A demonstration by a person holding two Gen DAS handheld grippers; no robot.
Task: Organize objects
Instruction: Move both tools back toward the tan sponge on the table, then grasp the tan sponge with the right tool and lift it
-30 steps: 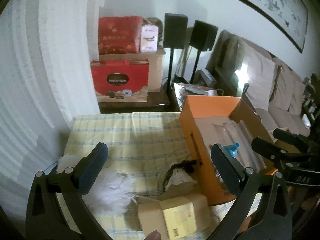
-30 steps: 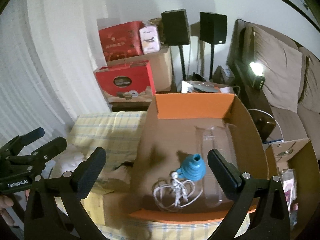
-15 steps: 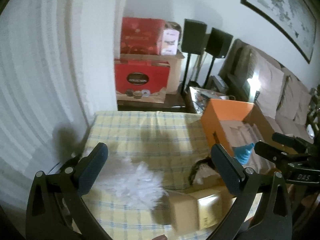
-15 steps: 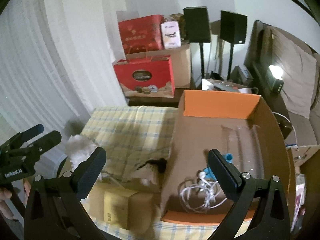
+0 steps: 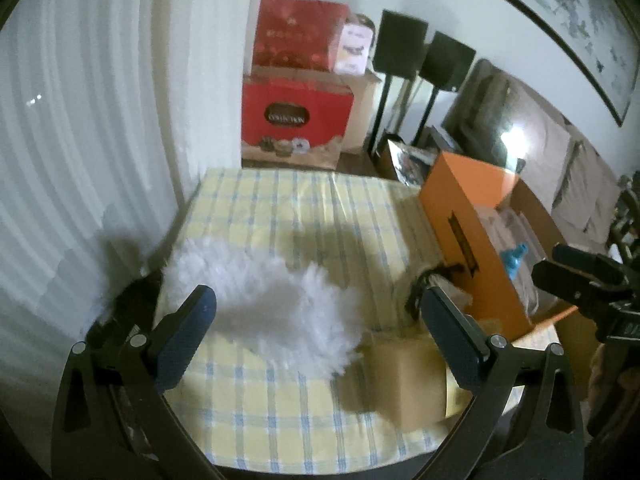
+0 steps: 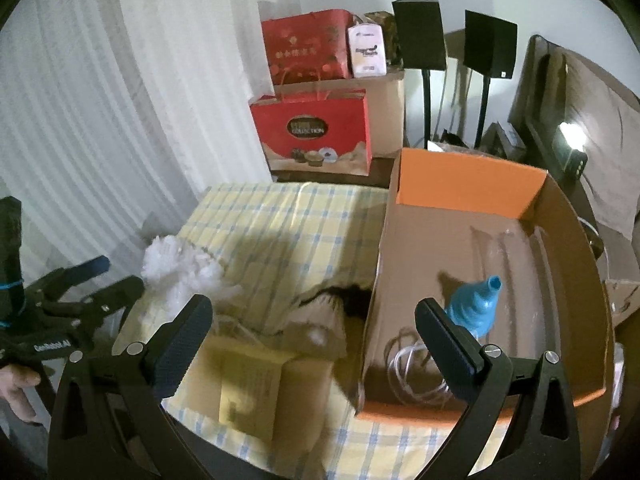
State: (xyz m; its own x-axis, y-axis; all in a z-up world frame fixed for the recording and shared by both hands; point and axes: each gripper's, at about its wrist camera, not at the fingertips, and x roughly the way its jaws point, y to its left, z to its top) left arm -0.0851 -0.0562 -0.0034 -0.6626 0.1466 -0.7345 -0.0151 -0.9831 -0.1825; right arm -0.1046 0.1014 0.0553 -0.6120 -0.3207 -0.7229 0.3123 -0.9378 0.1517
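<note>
A fluffy white duster [image 5: 272, 300] lies on the checked tablecloth [image 5: 304, 208], directly ahead of my open left gripper [image 5: 320, 328], which holds nothing. In the right wrist view the white duster [image 6: 180, 272] lies at the left. My right gripper [image 6: 316, 336] is open and empty, above a small cardboard box [image 6: 256, 384] and the left wall of the orange box [image 6: 472, 184]. Inside the orange box lie a blue funnel [image 6: 476, 304], a coiled white cable [image 6: 412, 364] and a clear plastic piece [image 6: 508, 248]. A small bag with a dark strap [image 6: 332, 312] rests beside the orange box.
Red gift bags [image 6: 316, 136] and a brown carton stand behind the table, with two black speakers [image 6: 420, 36] on stands. White curtains [image 5: 80, 140] hang at the left. A sofa with pillows [image 5: 560, 160] is at the right. A hand [image 6: 16, 388] holds the left gripper.
Both grippers have swung left. The duster now sits centred before my left gripper, and the orange box has slid to the right in both views. Both grippers stay open.
</note>
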